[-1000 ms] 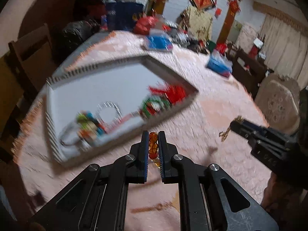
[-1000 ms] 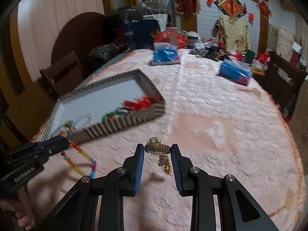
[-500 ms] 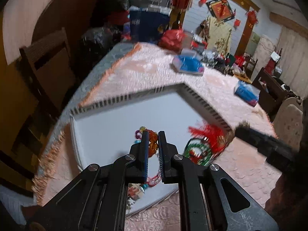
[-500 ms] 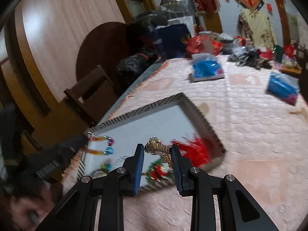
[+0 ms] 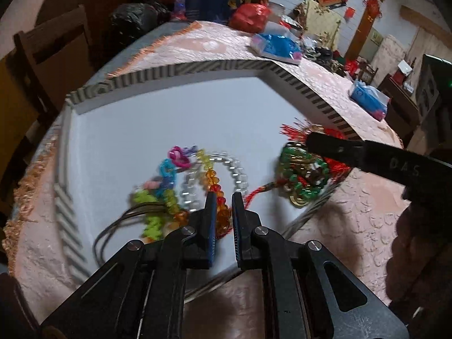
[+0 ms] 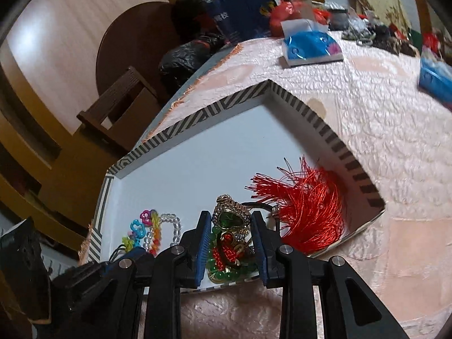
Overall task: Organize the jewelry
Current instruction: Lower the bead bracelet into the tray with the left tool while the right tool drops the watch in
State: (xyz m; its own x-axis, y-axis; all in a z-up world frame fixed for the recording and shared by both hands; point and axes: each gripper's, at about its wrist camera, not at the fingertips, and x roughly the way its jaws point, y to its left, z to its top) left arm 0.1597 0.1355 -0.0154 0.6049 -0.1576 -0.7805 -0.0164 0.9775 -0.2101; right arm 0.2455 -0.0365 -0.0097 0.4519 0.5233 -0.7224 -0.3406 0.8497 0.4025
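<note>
Item 1, left gripper point(image 5: 223, 212): jaws pinched almost fully together on a strand of amber, orange and red faceted beads point(image 5: 212, 179). A second ago this strand hung over the pink quilted tablecloth point(image 5: 375, 212), short of the box; it now trails onto the white floor of the shallow box with a black-and-white striped rim point(image 5: 175, 70), its far end running toward 11 o'clock from the fingertips. Judged: carry finished, release is the step in hand.

Item 2, box contents at 10 to 12 o'clock of the left gripper: neon green, blue and pink plastic link chain point(image 5: 166, 175); clear crystal bead bracelet point(image 5: 226, 169), which the amber strand crosses; thin dark cord loops point(image 5: 113, 231) at 9 o'clock. Some motion blur.

Item 3, at 2 o'clock of the left gripper: green bead bracelet with red knotwork and a gold coin point(image 5: 303, 178), near the box's right edge.

Item 4, right gripper point(image 6: 231, 237): jaws part-way closed on a gold watch with a green dial and rhinestone bezel point(image 6: 230, 217). Earlier it was over bare tablecloth; it now hangs above the green bracelet, inside the box's near corner.

Item 5, at 2 o'clock of the right gripper: red thread tassel point(image 6: 308, 209), lying against the right wall.

Judged: both last pieces have arrived over the box; only letting go remains, with tangling the likely risk
</note>
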